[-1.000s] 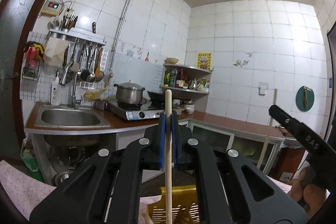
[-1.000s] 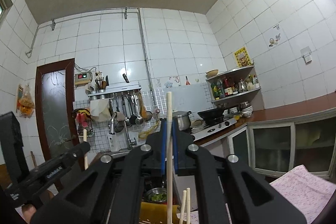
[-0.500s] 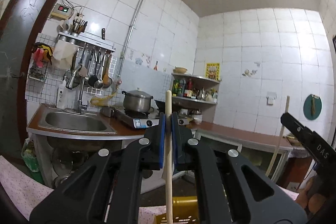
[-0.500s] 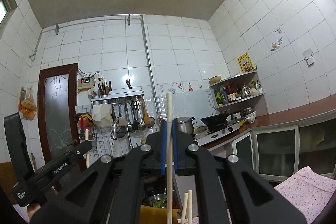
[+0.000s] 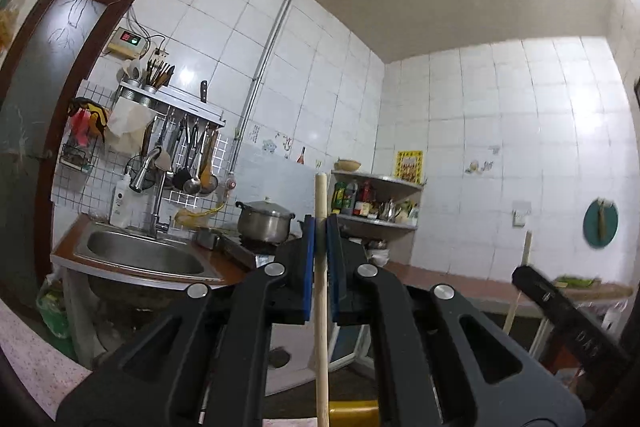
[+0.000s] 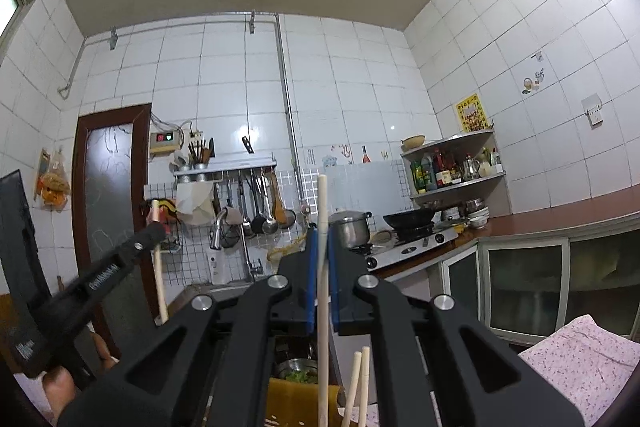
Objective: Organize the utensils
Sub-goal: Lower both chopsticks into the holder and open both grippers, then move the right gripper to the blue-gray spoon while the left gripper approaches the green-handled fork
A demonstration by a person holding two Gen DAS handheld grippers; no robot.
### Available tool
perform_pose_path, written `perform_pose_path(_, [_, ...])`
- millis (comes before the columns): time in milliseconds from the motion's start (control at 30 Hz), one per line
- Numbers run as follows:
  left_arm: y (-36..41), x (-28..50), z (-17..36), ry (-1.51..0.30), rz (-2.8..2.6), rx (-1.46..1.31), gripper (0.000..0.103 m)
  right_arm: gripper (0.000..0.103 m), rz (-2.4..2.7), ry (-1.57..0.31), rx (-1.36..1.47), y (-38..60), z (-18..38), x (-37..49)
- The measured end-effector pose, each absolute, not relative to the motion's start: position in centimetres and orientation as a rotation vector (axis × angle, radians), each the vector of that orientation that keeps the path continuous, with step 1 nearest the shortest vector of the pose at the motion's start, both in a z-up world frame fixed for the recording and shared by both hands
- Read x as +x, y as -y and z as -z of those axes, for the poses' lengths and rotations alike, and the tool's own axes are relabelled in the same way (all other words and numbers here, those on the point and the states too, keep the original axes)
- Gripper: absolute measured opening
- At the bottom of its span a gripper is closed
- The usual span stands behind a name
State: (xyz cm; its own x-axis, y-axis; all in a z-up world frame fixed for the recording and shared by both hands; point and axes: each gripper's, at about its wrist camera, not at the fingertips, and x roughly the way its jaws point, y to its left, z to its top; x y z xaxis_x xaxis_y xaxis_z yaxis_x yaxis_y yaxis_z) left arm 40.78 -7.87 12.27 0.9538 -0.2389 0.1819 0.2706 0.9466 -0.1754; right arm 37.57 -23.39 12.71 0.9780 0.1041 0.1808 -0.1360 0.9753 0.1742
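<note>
Each tool is clamped on one chopstick: left tool (image 5: 319, 247) on a chopstick (image 5: 321, 307), right tool (image 6: 321, 251) on its own (image 6: 322, 287), both sticks held approx. upright. A yellow container (image 6: 296, 401) w/ two more sticks (image 6: 359, 383) is seen directly below the right tool, so the right hand is judged nearer.

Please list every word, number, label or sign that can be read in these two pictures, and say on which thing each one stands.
"DAS": white letters on the black arm of the right claw; any more letters are cut off.
White lettering on the black arm of the left claw: too blurred to read.
Red digits on the wall control box: too small to read.
Yellow poster: characters too small to read.
Bottles on the corner shelf: labels too small to read.
</note>
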Motion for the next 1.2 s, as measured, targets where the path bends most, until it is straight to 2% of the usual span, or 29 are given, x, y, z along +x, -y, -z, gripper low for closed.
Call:
perform_pose_path(467, [9.8, 42.2, -8.8, 0.025, 0.256, -0.09, 0.005, 0.006, -0.115, 0.093, 0.133, 23.2, -9.3, 39.0])
perform_pose_path(900, [9.8, 40.3, -6.5, -0.115, 0.237, -0.015, 0.006, 0.006, -0.112, -0.098, 0.126, 23.5, -6.0, 39.3])
perform_pose_path(1000, [9.7, 39.3, -6.7, -0.156, 0.242, -0.003, 0.011, 0.006, -0.104, -0.166, 0.124, 23.5, -5.4, 39.1])
perform_pose_path(1067, [9.5, 38.5, -7.1, -0.162, 0.23, 0.003, 0.02, 0.007, -0.097, -0.193, 0.12, 23.7, -5.3, 38.7])
perform_pose_path(1100, [9.2, 37.9, -7.3, -0.163, 0.226, -0.003, 0.03, 0.007, -0.092, -0.205, 0.117, 23.7, -5.3, 38.3])
perform_pose_path(1133, [8.9, 37.3, -7.6, -0.166, 0.228, -0.011, 0.042, 0.014, -0.087, -0.213, 0.119, 23.9, -5.5, 37.8])
perform_pose_path(1167, [8.4, 36.4, -7.9, -0.168, 0.23, -0.024, 0.048, 0.024, -0.087, -0.214, 0.123, 24.0, -5.7, 37.4])
perform_pose_path(1200, [8.1, 35.8, -8.2, -0.167, 0.232, -0.03, 0.053, 0.049, -0.082, -0.21, 0.131, 24.2, -6.0, 36.6])
